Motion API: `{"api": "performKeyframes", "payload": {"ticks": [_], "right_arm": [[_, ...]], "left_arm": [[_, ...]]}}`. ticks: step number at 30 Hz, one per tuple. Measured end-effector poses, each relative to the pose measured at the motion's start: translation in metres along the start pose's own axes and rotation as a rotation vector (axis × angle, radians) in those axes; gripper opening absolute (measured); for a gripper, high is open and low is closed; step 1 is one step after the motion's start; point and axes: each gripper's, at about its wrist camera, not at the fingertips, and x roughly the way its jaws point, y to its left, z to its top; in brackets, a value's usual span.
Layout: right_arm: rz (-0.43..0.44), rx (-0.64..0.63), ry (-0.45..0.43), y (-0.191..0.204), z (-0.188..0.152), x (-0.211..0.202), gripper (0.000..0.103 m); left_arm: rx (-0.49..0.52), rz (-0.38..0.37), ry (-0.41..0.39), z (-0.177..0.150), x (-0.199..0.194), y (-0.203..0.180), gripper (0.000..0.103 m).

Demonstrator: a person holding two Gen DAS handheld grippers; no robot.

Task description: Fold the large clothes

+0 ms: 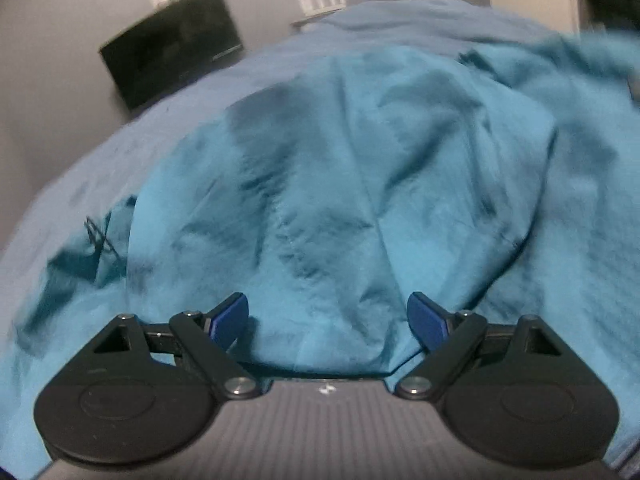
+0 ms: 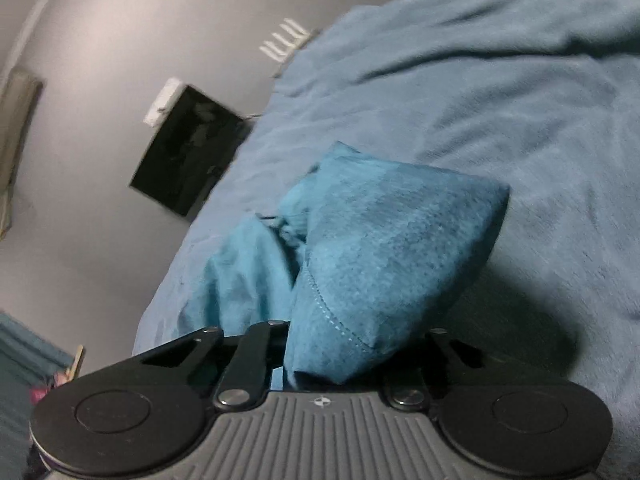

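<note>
A large teal garment (image 1: 340,184) lies crumpled on a blue bed cover (image 1: 400,20). My left gripper (image 1: 327,320) is open, its blue fingertips (image 1: 230,318) spread wide with a bulge of the garment between them, pressed up against the gripper. My right gripper (image 2: 332,344) is shut on a hemmed corner of the same garment (image 2: 372,248) and holds it bunched above the bed cover (image 2: 500,100). The fabric hides the right fingertips.
A black monitor (image 1: 172,44) and a white router with antennas (image 1: 320,0) stand beyond the bed's far edge against a grey wall. The monitor (image 2: 188,152) and the router (image 2: 284,40) also show in the right wrist view. Pink clutter (image 2: 44,388) lies low left.
</note>
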Motion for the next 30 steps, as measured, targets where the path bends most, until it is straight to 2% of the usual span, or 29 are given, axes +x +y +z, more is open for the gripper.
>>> {"api": "performKeyframes", "payload": {"ticks": [4, 8, 11, 14, 16, 20, 24, 26, 27, 29, 30], "right_arm": [[0.048, -0.258, -0.041, 0.045, -0.011, -0.012, 0.015], [0.091, -0.539, -0.079, 0.093, -0.039, -0.025, 0.015], [0.095, -0.634, -0.099, 0.111, -0.05, -0.032, 0.015], [0.101, -0.675, -0.115, 0.123, -0.052, -0.039, 0.014], [0.104, -0.719, -0.124, 0.135, -0.059, -0.045, 0.014], [0.118, -0.814, -0.134, 0.155, -0.076, -0.06, 0.014], [0.146, -0.936, -0.138, 0.187, -0.099, -0.069, 0.014], [0.161, -0.995, -0.137, 0.203, -0.111, -0.073, 0.014], [0.164, -1.022, -0.135, 0.212, -0.118, -0.074, 0.014], [0.163, -1.067, -0.128, 0.229, -0.131, -0.075, 0.014], [0.162, -1.089, -0.124, 0.237, -0.138, -0.073, 0.014]], "left_arm": [[0.046, 0.023, -0.02, -0.007, 0.002, -0.008, 0.085], [0.105, 0.056, -0.041, -0.01, 0.0, -0.02, 0.085], [0.071, 0.031, -0.062, -0.009, -0.009, -0.009, 0.085], [-0.07, -0.009, -0.153, -0.003, -0.045, 0.033, 0.085], [-0.127, 0.023, -0.183, 0.004, -0.066, 0.07, 0.085], [-0.154, 0.111, -0.122, 0.007, -0.087, 0.145, 0.085], [-0.17, 0.243, 0.031, -0.027, -0.077, 0.214, 0.085], [-0.266, 0.325, 0.1, -0.054, -0.068, 0.248, 0.085], [-0.372, 0.332, 0.135, -0.069, -0.065, 0.269, 0.085], [-0.587, 0.283, 0.167, -0.093, -0.062, 0.303, 0.085], [-0.655, 0.265, 0.166, -0.101, -0.063, 0.312, 0.085]]}}
